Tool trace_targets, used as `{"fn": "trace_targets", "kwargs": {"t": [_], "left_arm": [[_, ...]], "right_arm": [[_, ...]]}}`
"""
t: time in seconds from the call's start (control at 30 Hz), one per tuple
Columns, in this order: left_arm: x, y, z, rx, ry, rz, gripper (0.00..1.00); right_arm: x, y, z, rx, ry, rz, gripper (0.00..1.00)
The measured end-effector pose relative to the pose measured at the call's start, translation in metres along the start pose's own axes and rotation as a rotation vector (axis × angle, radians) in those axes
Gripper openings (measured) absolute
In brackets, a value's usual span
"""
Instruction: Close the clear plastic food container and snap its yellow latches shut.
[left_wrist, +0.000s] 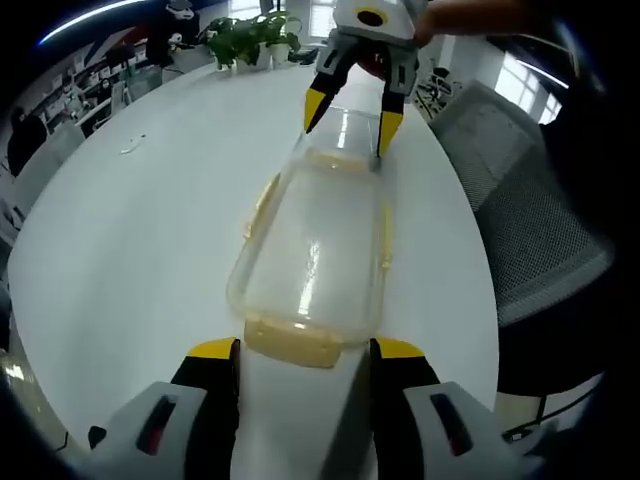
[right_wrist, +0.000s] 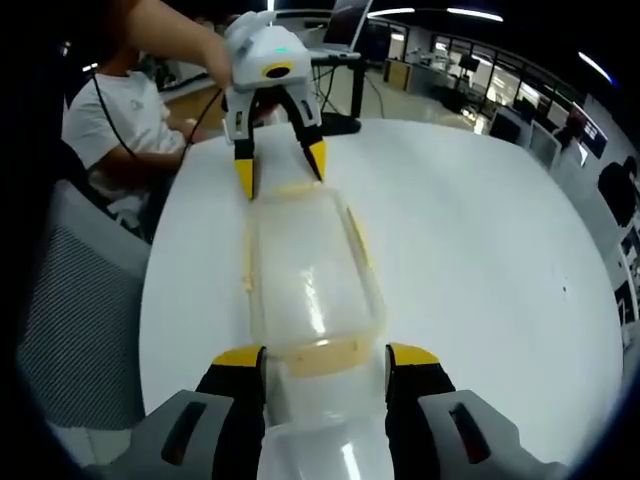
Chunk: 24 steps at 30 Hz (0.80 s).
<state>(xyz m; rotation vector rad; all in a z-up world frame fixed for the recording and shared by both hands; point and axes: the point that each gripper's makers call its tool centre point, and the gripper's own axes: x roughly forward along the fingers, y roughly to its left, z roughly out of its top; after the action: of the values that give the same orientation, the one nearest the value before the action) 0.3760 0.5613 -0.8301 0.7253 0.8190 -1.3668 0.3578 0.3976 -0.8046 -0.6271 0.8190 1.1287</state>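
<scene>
In the left gripper view we are bracketing the near yellow latch (left_wrist: 292, 345) of the clear container (left_wrist: 315, 255) on the white table (left_wrist: 130, 250) with our left gripper (left_wrist: 305, 350) spread apart, while the right gripper (left_wrist: 347, 112) is straddling the far end, also released. In the right gripper view the lid is looking seated; we are judging the end latches next, needing a downward press.

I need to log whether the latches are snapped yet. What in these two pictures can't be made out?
- Left gripper view: whether the near latch is snapped; the blurred clear container hides its catch.
- Right gripper view: the near latch is equally blurred, state unclear.
- Both views: whether either hand-held gripper, left or right, touches the container's ends; the clear lid blurs the contact.
- Side latches: too faint to judge.
</scene>
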Motion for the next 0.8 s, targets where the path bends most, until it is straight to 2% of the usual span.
{"fn": "trace_targets", "kwargs": {"t": [0.4,0.6,0.7,0.8], "left_arm": [[0.003,0.006,0.0,0.077,0.028,-0.009,0.49],[0.005,0.007,0.003,0.124,0.049,-0.015,0.48],[0.005,0.007,0.001,0.153,0.069,-0.018,0.48],[0.006,0.006,0.0,0.163,0.074,-0.025,0.48]], "right_arm": [[0.008,0.001,-0.002,-0.041,0.058,0.044,0.46],[0.011,0.001,-0.006,-0.063,0.101,0.065,0.43],[0.013,0.001,-0.014,-0.07,0.155,0.071,0.44],[0.014,0.001,-0.014,-0.082,0.163,0.077,0.43]]}}
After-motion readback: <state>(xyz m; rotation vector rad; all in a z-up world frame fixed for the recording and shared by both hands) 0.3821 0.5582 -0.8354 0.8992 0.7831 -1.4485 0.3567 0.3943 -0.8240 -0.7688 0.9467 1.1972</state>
